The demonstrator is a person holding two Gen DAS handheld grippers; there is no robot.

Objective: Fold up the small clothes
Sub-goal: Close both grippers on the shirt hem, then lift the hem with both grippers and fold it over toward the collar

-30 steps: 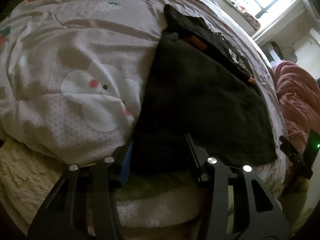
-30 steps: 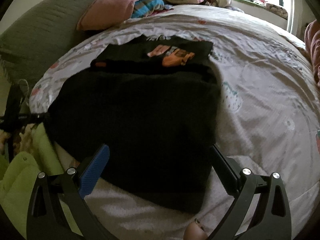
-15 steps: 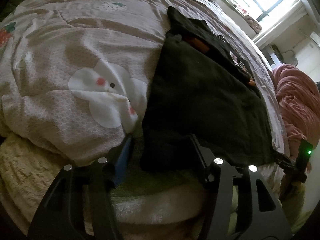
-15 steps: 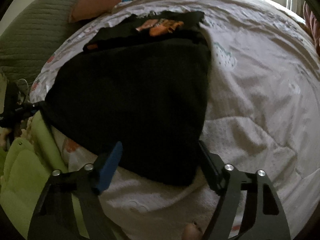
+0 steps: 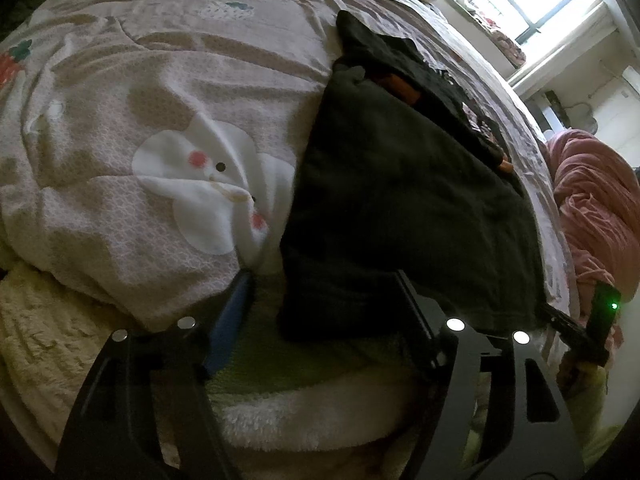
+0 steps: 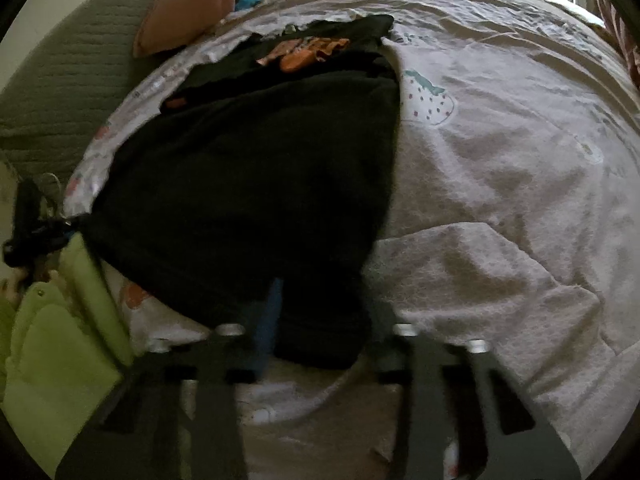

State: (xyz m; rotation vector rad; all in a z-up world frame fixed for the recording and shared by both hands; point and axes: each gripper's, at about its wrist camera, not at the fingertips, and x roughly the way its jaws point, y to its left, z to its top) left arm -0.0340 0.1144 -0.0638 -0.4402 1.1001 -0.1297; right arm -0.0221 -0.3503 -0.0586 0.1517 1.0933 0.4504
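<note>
A dark garment [image 5: 412, 200] lies flat on the bed, partly covering another dark piece with an orange print [image 6: 304, 50]. My left gripper [image 5: 320, 280] is open, its fingers either side of the garment's near left corner. My right gripper [image 6: 324, 300] is open but narrower, its fingers straddling the garment's near right corner [image 6: 320, 340]. The right gripper also shows at the lower right of the left wrist view [image 5: 592, 320].
The bed has a pale printed cover [image 5: 160, 120] with a white bunny patch [image 5: 208, 184]. A pink pillow [image 6: 188, 4] lies by the grey headboard [image 6: 60, 72]. A pink blanket [image 5: 592, 200] lies beyond the bed. Green fabric [image 6: 52, 340] hangs at the edge.
Both grippers have moved forward to the garment's near corners. The right gripper's fingers have narrowed around the right corner.
</note>
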